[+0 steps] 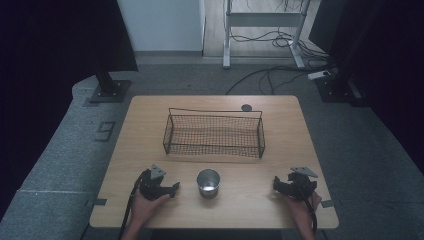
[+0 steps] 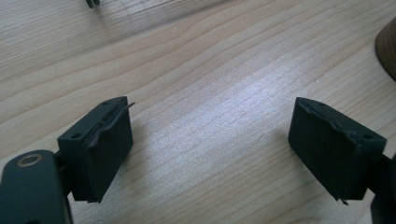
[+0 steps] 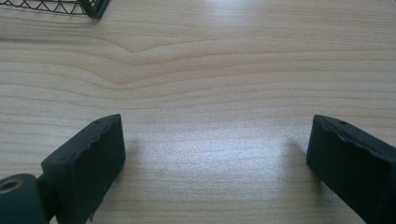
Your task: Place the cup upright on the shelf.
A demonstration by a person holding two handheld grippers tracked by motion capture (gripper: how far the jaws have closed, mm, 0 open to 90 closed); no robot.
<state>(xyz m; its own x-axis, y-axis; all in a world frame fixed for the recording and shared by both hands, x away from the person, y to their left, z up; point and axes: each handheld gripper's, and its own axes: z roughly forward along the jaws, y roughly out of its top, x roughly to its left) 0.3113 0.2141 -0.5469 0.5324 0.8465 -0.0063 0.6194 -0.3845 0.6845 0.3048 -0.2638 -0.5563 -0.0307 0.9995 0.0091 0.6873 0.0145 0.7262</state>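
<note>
Metal cup (image 1: 208, 183) between both low tools

Left gripper (image 2: 210, 154): jaws apart over bare wooden table (image 2: 201, 70), nothing between. Dark rounded edge (image 2: 387, 51) at right; unidentifiable.

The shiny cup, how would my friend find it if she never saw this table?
Start at the wooden table and find the black wire basket across its middle. Come toward the near edge from the basket, and the metal cup stands upright between the left gripper and right gripper. It is the one round, silvery thing; everything near it is black.
</note>
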